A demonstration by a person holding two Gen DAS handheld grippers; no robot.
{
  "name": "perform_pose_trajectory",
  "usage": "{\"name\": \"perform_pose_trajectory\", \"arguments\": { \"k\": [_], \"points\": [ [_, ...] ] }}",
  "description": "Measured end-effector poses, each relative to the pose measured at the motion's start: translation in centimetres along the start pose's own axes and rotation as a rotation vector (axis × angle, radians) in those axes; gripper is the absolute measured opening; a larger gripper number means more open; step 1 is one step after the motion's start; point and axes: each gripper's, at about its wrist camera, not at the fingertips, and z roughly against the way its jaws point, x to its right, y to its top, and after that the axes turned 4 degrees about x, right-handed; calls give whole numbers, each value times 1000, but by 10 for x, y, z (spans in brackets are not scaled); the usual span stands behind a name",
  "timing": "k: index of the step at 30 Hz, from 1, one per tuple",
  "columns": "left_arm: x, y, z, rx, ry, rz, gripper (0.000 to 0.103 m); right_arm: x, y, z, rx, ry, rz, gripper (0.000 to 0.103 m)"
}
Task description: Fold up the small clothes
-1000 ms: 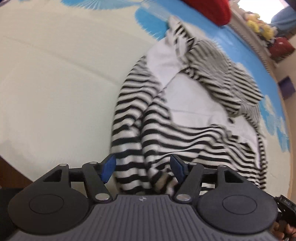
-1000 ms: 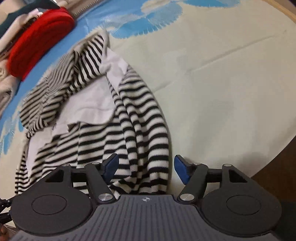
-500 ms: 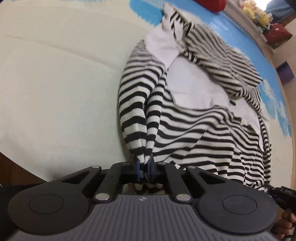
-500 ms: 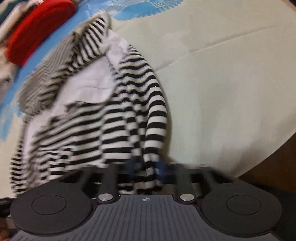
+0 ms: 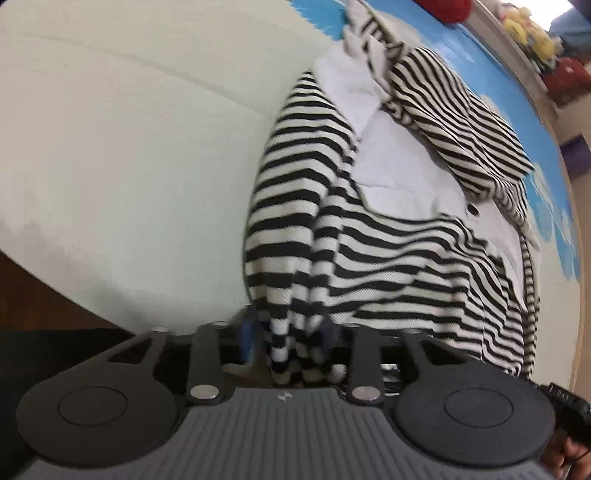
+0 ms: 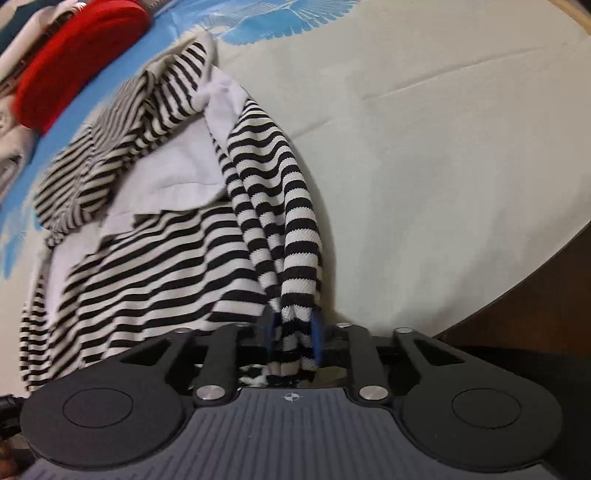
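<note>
Left gripper [image 5: 288,338]: jaws opening, a bunched corner of the striped top [image 5: 388,258] between them; the pads looked to stand clear of the cloth, though blur left actual contact uncertain. Right gripper [image 6: 293,339]: jaws also opening, blue pads close on either side of a gathered fold of the same striped top [image 6: 155,266]; they appeared about to let go.

Top lay crumpled on the pale sheet [image 5: 129,166], white lining showing in the middle, far part heaped toward the blue print [image 6: 288,26]. A red cloth [image 6: 70,51] sat beyond it, well apart.

Judgement: the near hem was being released or regripped at both corners. To do it well, each corner should go down flat, not as a roll, with the hem line taut between the two hands. Each bite should take one layer edge only. The heaped far sleeve needs spreading before any fold, or the fold will trap a lump.
</note>
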Motion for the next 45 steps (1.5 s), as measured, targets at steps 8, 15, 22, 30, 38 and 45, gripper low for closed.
{"name": "perform_pose_trajectory", "arguments": {
  "k": [8,15,22,30,38,45],
  "points": [
    [4,-5,-7,-13,23,-28,46,-6,-2,-12,-18,-36,17,42],
    [11,-9,-12,-7,26,-71,25,-9,-7,-10,-13,6,40,19],
    [23,-11,11,88,-18,-157,7,-6,-3,12,54,72,11,6],
    [36,-6,92,236,-152,-268,6,-5,17,94,200,250,-15,5],
    [25,-29,201,311,-269,-303,6,-3,2,210,292,395,45,3],
    [23,-14,200,303,-315,-265,6,3,5,237,349,440,68,2]
  ]
}}
